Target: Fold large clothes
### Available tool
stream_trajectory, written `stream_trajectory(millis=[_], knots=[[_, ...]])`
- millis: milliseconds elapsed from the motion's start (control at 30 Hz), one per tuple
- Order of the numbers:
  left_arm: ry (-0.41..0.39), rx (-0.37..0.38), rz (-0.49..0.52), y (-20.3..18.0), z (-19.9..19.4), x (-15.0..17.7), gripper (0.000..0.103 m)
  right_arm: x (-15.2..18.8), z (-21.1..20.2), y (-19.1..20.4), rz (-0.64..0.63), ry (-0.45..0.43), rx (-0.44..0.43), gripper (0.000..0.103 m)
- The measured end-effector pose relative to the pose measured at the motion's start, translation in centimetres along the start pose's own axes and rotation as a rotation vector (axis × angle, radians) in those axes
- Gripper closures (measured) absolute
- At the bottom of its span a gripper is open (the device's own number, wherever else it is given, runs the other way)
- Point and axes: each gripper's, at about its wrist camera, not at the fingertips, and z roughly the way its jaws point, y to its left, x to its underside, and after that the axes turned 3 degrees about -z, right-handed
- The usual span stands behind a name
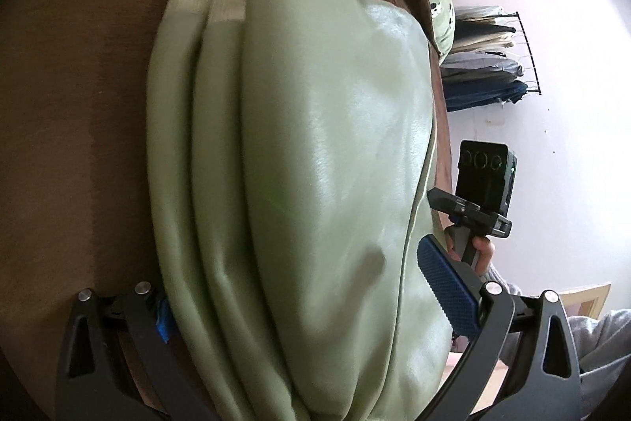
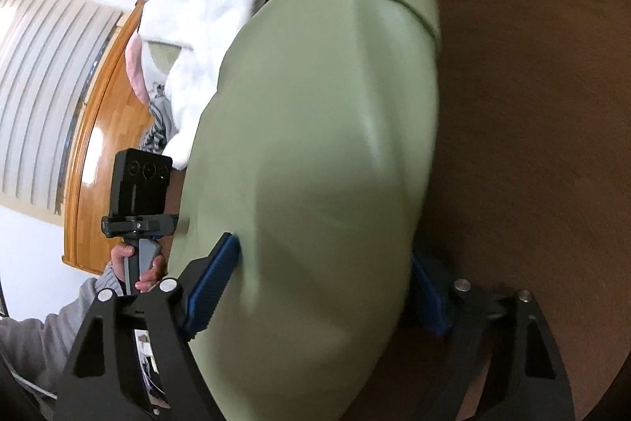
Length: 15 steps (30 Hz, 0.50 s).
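A wire rack of folded clothes on the wall; white fleece beside a wooden headboard

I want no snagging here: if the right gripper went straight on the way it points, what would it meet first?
Most likely the green garment itself: the folded bundle already fills the gap between the right gripper fingers, lying on the brown surface. Depth is unclear.

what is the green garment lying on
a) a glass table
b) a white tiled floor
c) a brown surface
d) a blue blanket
c: the folded green garment lies on a plain brown surface, which shows beside it in the left wrist view and again in the right wrist view.
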Motion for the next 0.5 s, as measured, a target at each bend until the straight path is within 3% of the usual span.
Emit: stream_trajectory(millis=[233,300,400,500], knots=[[0.001,0.017,-0.021,-0.3,0.4,0.4,0.006,-0.3,1.2,0.2,0.008,0.016,-0.007,0.022],[0.005,0.081,-0.031,-1.0,1.2,0.4,0.007,-0.4,1.4,0.3,0.003,0.021,0.002,0.021],[0.021,-0.014,0.029,-2.6,2.9,0.7,0.007,-0.3,1.4,0.2,0.011,0.019,0.01,0.024],[0.007,-0.031,0.007,-2.8,3.0,0.9,0.007,-0.2,1.3,0.2,0.0,0.024,0.031,0.028]])
